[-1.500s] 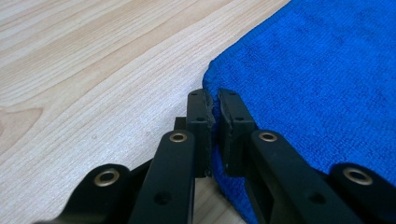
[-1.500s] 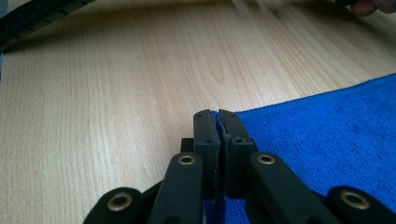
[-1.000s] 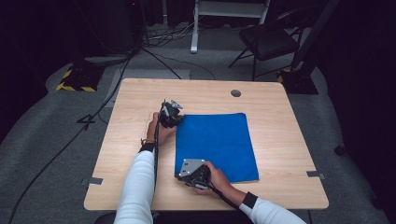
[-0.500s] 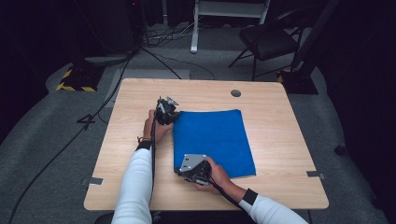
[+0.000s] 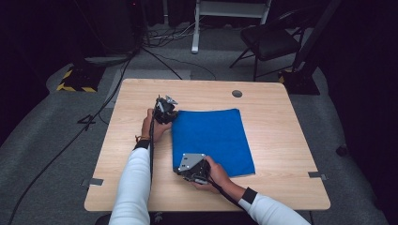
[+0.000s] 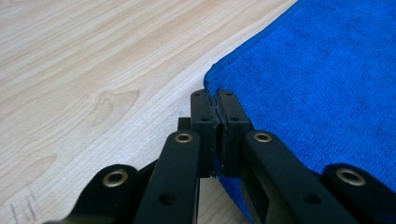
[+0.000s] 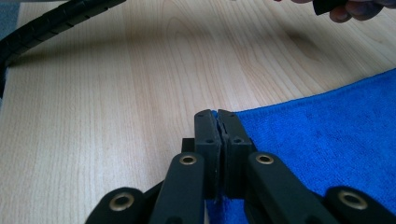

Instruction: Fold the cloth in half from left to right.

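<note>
- One blue cloth is lying flat on the worktop.
- Two claws are working: left claw and right claw are each pinching one cloth corner.

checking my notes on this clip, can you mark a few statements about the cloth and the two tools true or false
1. The blue cloth lies flat on the wooden table. True.
2. The left tool is wide open above the cloth. False: its jaws are shut at the cloth's corner.
3. The right tool is shut at a cloth corner. True.
4. Both tools work on the same side edge of the cloth. True.
5. The cloth is crumpled into a ball. False: it is spread out.
</note>
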Motion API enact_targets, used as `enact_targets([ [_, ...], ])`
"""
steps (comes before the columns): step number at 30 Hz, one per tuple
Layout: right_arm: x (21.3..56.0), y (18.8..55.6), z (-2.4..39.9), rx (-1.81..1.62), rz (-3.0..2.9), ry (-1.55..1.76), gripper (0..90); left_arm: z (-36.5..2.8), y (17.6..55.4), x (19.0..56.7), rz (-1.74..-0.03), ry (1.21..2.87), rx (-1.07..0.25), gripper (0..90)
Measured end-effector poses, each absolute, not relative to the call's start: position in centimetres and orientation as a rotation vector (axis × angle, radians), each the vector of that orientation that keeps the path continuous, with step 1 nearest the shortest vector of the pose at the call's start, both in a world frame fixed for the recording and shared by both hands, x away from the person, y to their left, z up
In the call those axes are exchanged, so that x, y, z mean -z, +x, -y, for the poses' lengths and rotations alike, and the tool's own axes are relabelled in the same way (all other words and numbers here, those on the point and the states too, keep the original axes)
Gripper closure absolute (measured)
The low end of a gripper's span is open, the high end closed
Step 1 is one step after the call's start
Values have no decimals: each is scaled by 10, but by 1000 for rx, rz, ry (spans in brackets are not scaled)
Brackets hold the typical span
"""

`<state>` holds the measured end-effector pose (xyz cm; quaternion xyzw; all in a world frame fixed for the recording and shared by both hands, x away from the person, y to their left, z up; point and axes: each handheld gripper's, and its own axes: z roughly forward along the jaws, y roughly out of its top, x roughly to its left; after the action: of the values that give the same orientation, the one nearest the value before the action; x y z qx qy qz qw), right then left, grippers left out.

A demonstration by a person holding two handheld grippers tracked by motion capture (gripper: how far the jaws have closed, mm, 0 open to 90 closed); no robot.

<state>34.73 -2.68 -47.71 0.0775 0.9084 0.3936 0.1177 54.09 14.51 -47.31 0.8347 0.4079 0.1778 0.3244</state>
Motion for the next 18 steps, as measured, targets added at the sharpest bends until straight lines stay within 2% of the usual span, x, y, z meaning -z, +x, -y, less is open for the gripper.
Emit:
enact_targets([
  [12,470,346,33,-1169,-2621,245,879,-144,536,464,-1065,2177,-503,870],
  [18,458,346,51,-1225,-2581,296,879,-134,536,455,-1055,2153,-533,870],
])
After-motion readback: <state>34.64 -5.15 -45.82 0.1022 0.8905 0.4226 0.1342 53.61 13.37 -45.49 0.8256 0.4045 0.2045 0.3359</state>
